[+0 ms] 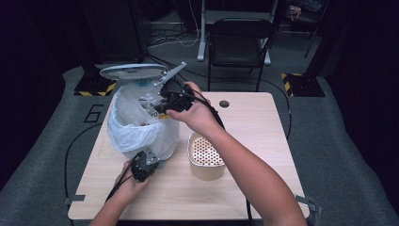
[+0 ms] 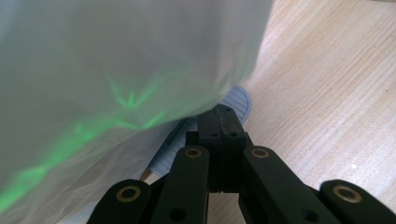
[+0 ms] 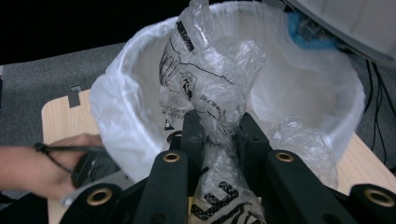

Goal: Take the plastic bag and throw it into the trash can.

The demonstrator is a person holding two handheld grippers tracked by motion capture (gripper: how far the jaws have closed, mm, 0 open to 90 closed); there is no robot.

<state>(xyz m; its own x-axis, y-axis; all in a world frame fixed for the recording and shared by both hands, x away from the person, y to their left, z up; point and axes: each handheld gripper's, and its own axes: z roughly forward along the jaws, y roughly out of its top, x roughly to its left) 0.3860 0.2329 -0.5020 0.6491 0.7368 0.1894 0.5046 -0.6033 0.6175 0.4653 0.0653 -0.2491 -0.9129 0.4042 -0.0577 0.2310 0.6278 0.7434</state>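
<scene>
Crumpled clear plastic wrapper, printed with black lettering, sits nearest in the right gripper view, pinched between the 2 black jaws of the right tool, which are closed narrowly on it. It hangs over the mouth of the small bin, which is lined with a white bag and stands at the far left of the tabletop. In the high view the right tool is held above the bin's far right rim, with the raised lid tilted up behind it.

Down at the near side of the bin, the left tool presses toward the base, and its jaws look closed together on or against the ribbed pedal that peeks out under the liner; whether they grip it or merely push it I cannot tell. With the lid up, that step looks done.

Judging by this, the job is past its midpoint: the wrapper is carried to the opening but not yet let go. What remains is releasing it inside the liner and letting the lid come down.

Right of the bin, near the middle, stands a tan container with a perforated insert, untouched.
</scene>
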